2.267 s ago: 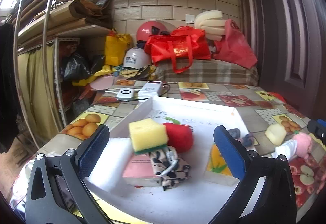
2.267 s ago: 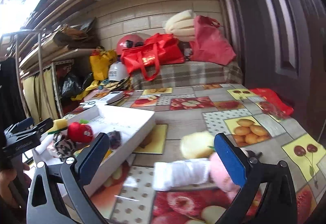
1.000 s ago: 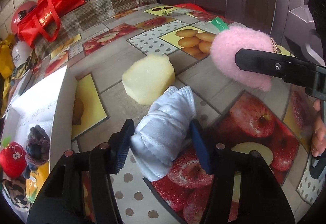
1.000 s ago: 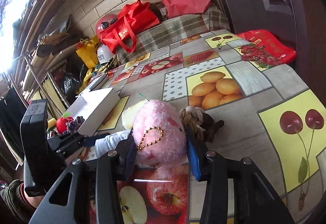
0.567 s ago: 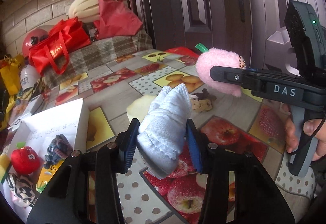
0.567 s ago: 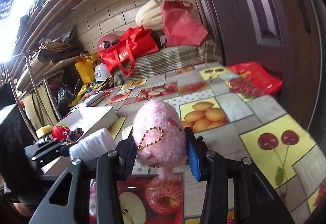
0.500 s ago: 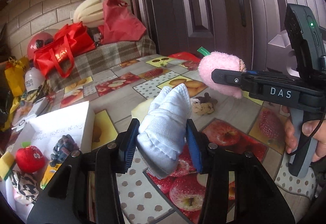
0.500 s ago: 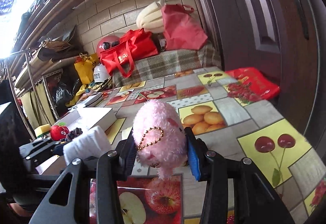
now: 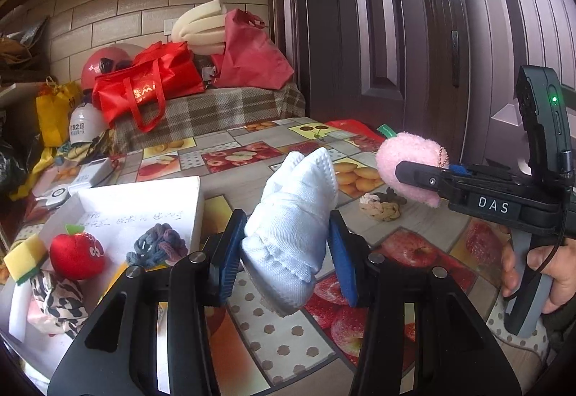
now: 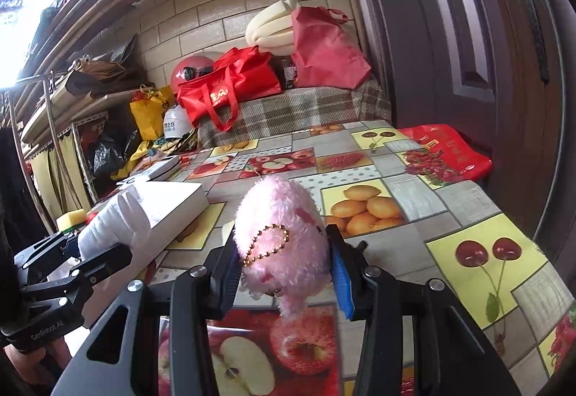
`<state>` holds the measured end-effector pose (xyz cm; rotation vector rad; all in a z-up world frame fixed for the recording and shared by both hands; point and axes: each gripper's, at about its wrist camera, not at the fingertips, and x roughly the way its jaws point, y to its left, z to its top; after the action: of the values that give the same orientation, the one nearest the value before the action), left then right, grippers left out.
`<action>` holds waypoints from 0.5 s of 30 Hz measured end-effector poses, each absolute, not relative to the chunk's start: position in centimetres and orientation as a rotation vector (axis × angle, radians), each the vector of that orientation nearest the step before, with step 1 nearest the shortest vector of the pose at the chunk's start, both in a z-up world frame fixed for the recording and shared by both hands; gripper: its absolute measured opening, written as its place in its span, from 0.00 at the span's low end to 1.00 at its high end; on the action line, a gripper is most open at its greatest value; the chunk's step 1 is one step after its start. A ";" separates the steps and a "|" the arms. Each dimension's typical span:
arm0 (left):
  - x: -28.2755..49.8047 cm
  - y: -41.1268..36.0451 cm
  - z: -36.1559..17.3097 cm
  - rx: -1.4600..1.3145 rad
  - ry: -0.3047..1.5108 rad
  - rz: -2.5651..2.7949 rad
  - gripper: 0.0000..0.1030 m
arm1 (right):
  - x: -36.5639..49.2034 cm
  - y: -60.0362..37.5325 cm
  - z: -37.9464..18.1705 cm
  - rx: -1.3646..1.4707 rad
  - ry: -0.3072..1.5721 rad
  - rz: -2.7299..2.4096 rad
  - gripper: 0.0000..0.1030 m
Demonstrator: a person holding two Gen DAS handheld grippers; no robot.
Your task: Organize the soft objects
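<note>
Two grippers each clamped a soft item above the fruit-print tablecloth (image 9: 252, 334): the left gripper (image 9: 286, 252), whose jaws had just been closing, squeezed a rolled white cloth (image 9: 291, 234), and the right gripper (image 10: 284, 270) pinched a pink plush toy (image 10: 280, 237), beside the white box (image 9: 144, 201).

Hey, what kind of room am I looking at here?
Probably a cluttered storage or utility room in a home: a table under a fruit-print oilcloth, stuffed red shopping bags against a tiled wall, and loaded metal shelving.
</note>
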<state>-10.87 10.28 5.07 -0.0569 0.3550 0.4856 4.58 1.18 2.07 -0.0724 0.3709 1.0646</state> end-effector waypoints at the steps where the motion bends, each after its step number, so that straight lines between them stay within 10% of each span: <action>1: -11.1 10.3 5.1 -0.055 0.352 0.489 0.44 | 4.2 1.4 2.1 -0.079 0.369 1.072 0.43; 15: -16.2 13.0 4.9 -0.070 0.331 0.572 0.44 | -1.0 5.3 1.6 -0.187 0.360 1.173 0.43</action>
<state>-16.15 13.04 4.90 -0.0700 0.3308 0.5721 -0.97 5.33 1.63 -0.1871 0.3601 1.1726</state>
